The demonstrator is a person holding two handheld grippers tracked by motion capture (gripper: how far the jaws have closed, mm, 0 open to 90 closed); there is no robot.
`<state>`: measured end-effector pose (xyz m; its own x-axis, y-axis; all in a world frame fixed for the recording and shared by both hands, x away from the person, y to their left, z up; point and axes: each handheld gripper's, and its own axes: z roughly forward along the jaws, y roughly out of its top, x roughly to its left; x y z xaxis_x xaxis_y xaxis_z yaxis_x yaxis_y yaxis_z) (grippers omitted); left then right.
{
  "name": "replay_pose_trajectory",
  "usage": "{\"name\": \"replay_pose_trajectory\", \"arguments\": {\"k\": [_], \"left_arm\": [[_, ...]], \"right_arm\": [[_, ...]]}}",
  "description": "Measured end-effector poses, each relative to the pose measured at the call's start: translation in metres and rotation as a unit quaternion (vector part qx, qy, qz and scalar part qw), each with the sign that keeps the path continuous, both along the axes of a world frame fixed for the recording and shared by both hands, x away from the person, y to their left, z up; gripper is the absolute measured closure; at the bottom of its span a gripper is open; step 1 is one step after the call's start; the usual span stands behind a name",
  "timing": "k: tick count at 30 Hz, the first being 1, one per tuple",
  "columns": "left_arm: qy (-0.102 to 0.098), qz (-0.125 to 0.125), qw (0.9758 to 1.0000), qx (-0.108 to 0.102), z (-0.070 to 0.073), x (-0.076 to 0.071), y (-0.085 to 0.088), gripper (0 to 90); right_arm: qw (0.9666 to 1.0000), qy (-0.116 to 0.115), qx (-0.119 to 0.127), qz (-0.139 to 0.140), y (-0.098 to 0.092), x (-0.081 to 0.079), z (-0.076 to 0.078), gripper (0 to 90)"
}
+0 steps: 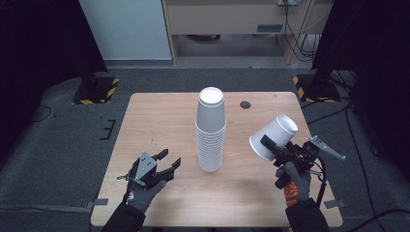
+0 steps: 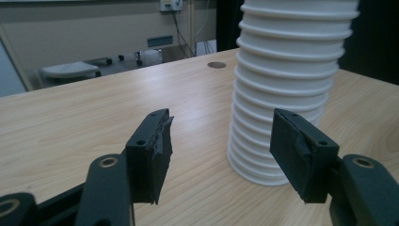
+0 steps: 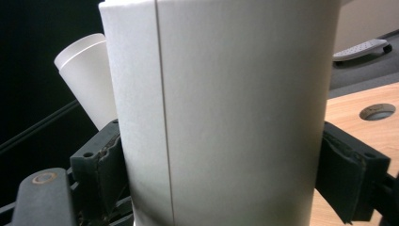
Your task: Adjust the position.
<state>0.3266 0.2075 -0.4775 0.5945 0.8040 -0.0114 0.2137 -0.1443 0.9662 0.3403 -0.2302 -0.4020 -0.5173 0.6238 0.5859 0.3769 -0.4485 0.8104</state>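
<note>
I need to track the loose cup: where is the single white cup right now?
In the high view the single white cup is tilted above the table's right side, clamped in the right tongs, right of the cup stack.

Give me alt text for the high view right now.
The right gripper holds one white paper cup tilted above the wooden table. A tall stack of cups stands at the table's middle, and the left gripper hovers open beside it.
</note>
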Motion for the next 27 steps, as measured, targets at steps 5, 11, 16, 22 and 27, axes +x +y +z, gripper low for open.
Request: {"name": "replay_pose_trajectory", "arguments": {"k": [5, 11, 16, 22, 27], "left_arm": [[-0.01, -0.021, 0.9997, -0.01, 0.003, -0.007, -0.013, 39.9], [-0.022, -0.047, 0.9986, -0.013, 0.007, -0.016, -0.033, 41.4], [-0.025, -0.066, 0.9974, -0.011, 0.009, -0.02, -0.046, 42.3], [-0.034, -0.091, 0.9952, -0.011, 0.01, -0.025, -0.063, 42.7], [-0.048, -0.112, 0.9925, -0.009, 0.012, -0.025, -0.083, 43.9]], "right_arm": [[0.9999, 0.01, 0.003, -0.004, -0.003, 0.0, -0.006, 15.5], [0.9999, 0.014, -0.001, -0.002, 0.0, -0.002, -0.01, 15.5], [0.9998, 0.018, 0.004, -0.001, -0.001, -0.003, -0.011, 15.4], [0.9997, 0.021, 0.014, -0.003, -0.003, -0.004, -0.013, 15.4], [0.9996, 0.022, 0.015, -0.004, -0.001, -0.005, -0.013, 15.4]]}}
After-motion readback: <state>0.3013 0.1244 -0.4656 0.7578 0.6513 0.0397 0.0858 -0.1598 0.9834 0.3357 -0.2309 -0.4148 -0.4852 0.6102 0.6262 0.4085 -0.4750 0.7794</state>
